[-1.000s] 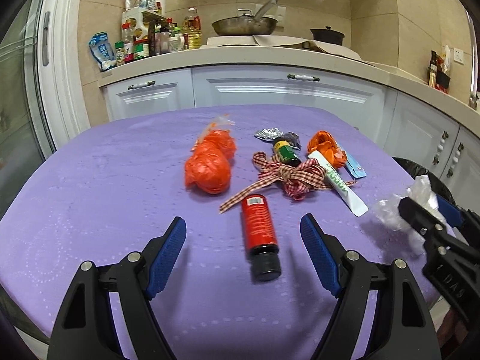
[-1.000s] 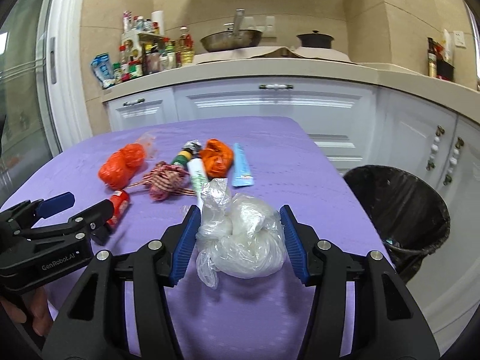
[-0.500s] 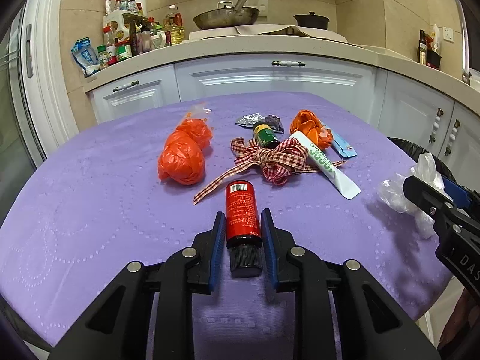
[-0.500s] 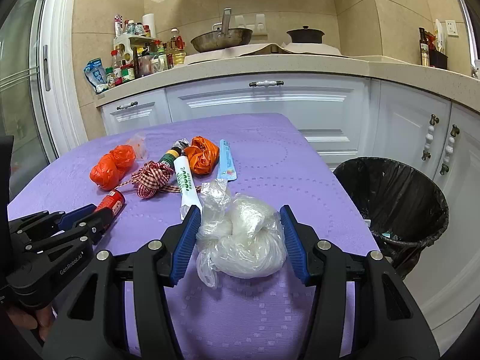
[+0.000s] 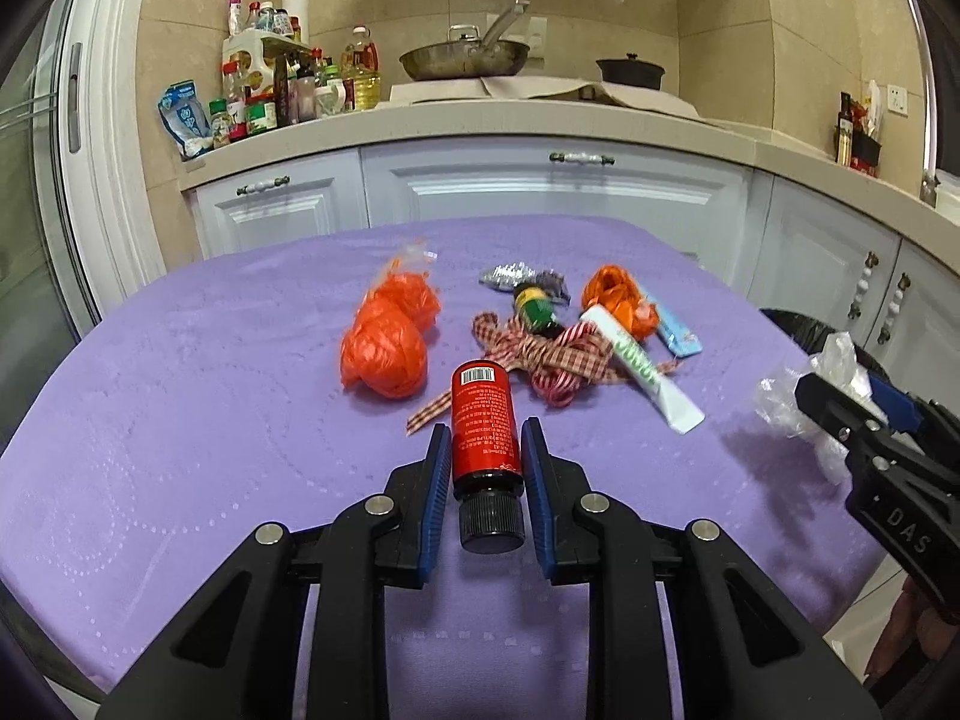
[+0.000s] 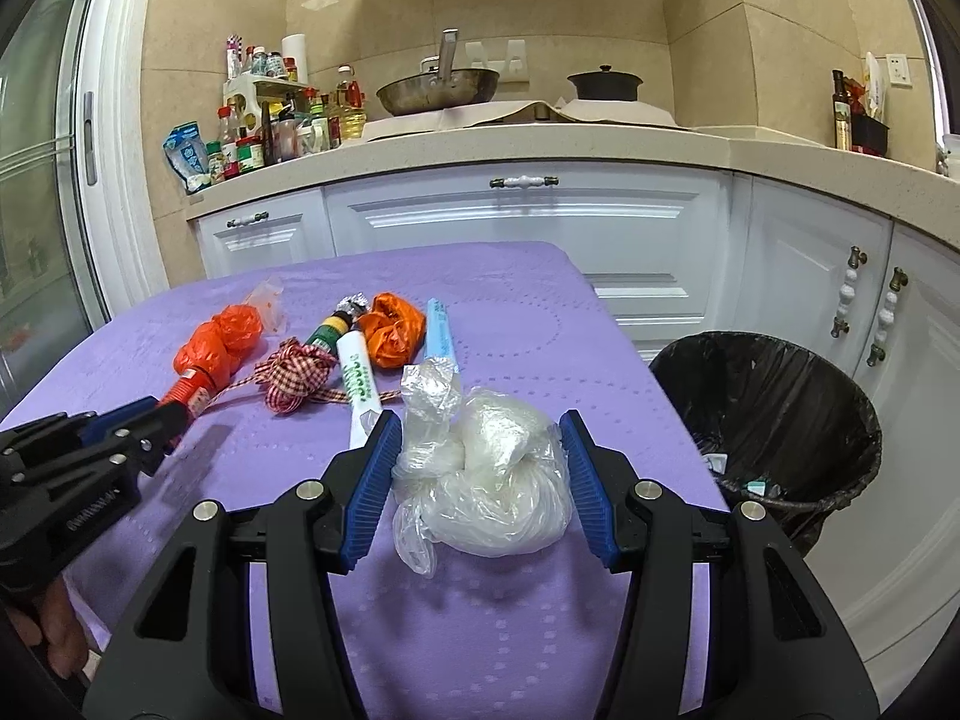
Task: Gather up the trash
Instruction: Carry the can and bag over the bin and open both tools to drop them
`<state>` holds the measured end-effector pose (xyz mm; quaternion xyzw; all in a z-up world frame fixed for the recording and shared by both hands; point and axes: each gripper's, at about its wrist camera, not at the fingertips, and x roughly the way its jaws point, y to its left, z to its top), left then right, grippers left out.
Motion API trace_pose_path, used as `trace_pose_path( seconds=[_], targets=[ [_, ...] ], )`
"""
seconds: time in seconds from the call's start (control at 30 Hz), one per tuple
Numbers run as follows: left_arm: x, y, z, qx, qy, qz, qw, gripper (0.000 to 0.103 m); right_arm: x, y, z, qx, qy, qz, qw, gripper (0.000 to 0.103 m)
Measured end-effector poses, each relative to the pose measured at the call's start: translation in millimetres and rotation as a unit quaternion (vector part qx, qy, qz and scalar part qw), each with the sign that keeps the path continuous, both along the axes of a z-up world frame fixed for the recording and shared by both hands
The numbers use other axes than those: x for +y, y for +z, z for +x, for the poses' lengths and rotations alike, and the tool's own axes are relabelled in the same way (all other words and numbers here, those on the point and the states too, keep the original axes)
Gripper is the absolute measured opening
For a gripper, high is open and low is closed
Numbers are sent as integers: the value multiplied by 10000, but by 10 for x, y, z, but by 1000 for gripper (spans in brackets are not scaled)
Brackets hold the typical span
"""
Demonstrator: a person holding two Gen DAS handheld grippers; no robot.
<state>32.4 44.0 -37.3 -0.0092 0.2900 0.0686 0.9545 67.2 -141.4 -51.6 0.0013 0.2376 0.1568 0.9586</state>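
Note:
A red bottle (image 5: 483,402) with a black cap lies between the pads of my left gripper (image 5: 486,427), which is shut on it just above the cap. My right gripper (image 6: 480,420) is shut on a knotted clear plastic bag (image 6: 498,480), its blue pads pressing both sides. On the purple table (image 5: 180,420) beyond lie an orange bag bundle (image 5: 384,348), a checked ribbon (image 5: 552,360), a white tube (image 5: 639,366), a green bottle (image 5: 534,306), an orange crumple (image 5: 618,294) and a blue packet (image 5: 678,336). A black-lined bin (image 6: 774,408) stands off the table's right side.
White cabinets (image 6: 510,228) and a counter with a pan (image 6: 438,90), a pot and several bottles run behind the table. A foil wrapper (image 5: 510,273) lies by the green bottle. A glass door frame (image 5: 114,180) stands at the left.
My left gripper's jaws, wide open around the red bottle a second ago, have closed onto it. The right gripper has kept still with the plastic bag.

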Motion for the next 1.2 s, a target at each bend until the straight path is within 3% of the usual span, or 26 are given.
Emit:
trace_pose_path(
  seconds=[0.3,0.63,1.2],
  targets=[
    [-265,210,146,-245,-371,9,9990,25,-272,116,80,-114,-354,9,9993,53],
    [-827,369,468,-467,-1057,64,9933,25,-869,258,317,-319,-1077,-30,9937,53],
    [-1804,420,1130,-477,-1863,100,9813,25,-1801,373,829,-529,-1909,-78,9802,53]
  ],
)
